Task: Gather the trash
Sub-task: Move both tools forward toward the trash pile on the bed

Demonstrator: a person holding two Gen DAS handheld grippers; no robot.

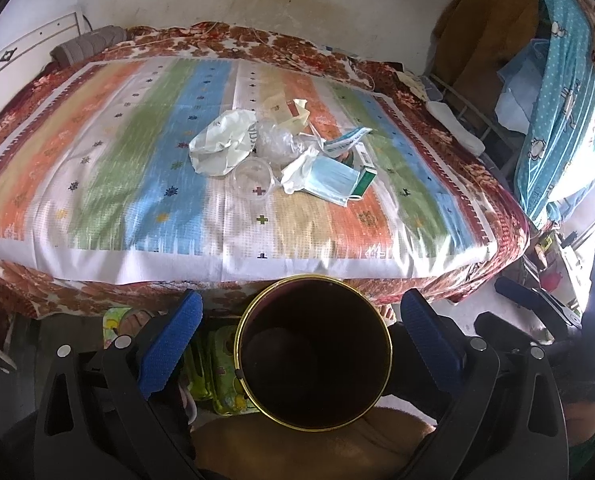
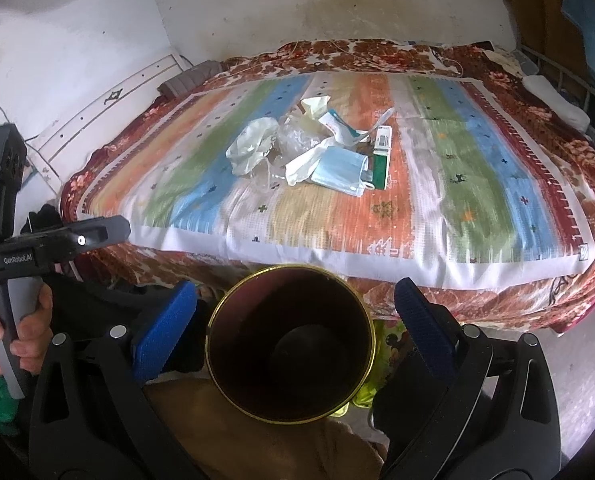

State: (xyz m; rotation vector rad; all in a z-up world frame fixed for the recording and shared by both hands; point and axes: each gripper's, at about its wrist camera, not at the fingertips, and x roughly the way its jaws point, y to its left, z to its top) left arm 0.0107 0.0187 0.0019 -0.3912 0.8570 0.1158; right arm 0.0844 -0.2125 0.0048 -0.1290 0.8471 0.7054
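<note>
A pile of trash lies mid-bed on the striped cloth: a crumpled white bag (image 1: pixel 221 142) (image 2: pixel 253 144), a clear plastic cup (image 1: pixel 254 179), a blue face mask (image 1: pixel 331 180) (image 2: pixel 343 170), a green carton (image 1: pixel 363 174) (image 2: pixel 381 166) and torn wrappers (image 1: pixel 293 114) (image 2: pixel 317 108). A dark bin with a gold rim (image 1: pixel 314 424) (image 2: pixel 213 328) stands below the bed's near edge, between the fingers in both views. My left gripper (image 1: pixel 303 340) and right gripper (image 2: pixel 297 328) are both open and empty, held apart from the trash.
The bed (image 1: pixel 257 252) (image 2: pixel 377 256) has a floral blanket under the striped cloth. A white headboard (image 2: pixel 109 100) stands at left. Clothes and a blue dotted cloth (image 1: pixel 565 92) hang at right. A colourful mat (image 1: pixel 213 376) lies on the floor by the bin.
</note>
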